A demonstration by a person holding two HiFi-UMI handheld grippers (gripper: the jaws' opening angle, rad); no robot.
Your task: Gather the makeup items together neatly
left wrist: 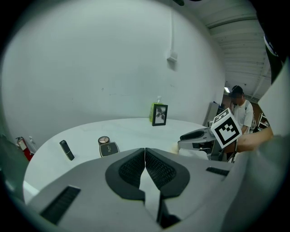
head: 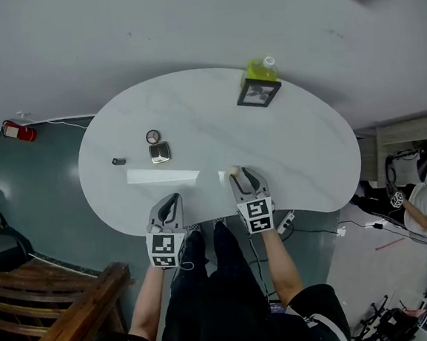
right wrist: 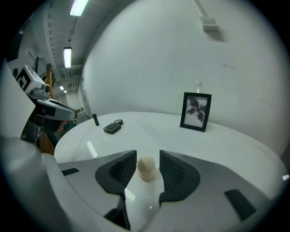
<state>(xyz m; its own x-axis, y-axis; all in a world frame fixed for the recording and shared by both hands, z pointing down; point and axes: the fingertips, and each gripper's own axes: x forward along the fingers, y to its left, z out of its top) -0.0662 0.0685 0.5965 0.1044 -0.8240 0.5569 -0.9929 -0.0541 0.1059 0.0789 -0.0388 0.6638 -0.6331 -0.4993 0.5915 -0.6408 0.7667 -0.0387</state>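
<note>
- One beige makeup sponge [right wrist: 146, 170] stands upright, narrow end up, at the near edge of the table [head: 301, 151], about midway along that edge.
- Right gripper [right wrist: 147, 156]: its jaws are part-open on either side of the sponge. One pad looks to touch it and a sliver of tabletop shows at the other. No squeeze is visible, so it is judged not yet gripped.
- Long axis of the sponge is vertical, crosswise to the jaw gap. Closing straight in should take it across its body.
- Three other makeup items sit well apart from it, toward the table's left end: a square compact [head: 160, 152], a round compact [head: 152, 136] just behind it, and a dark tube [head: 118, 162] standing nearer the left edge.
- Judged direction of carry: leftward from the fingers and slightly toward the far edge.
- Left gripper [left wrist: 145, 149]: clenched on nothing, at the near edge. It is nearer the compacts than the right gripper.
- Picture frame [head: 259, 93] and green bottle [head: 262, 69] stand at the far edge and are judged not part of the set.
</note>
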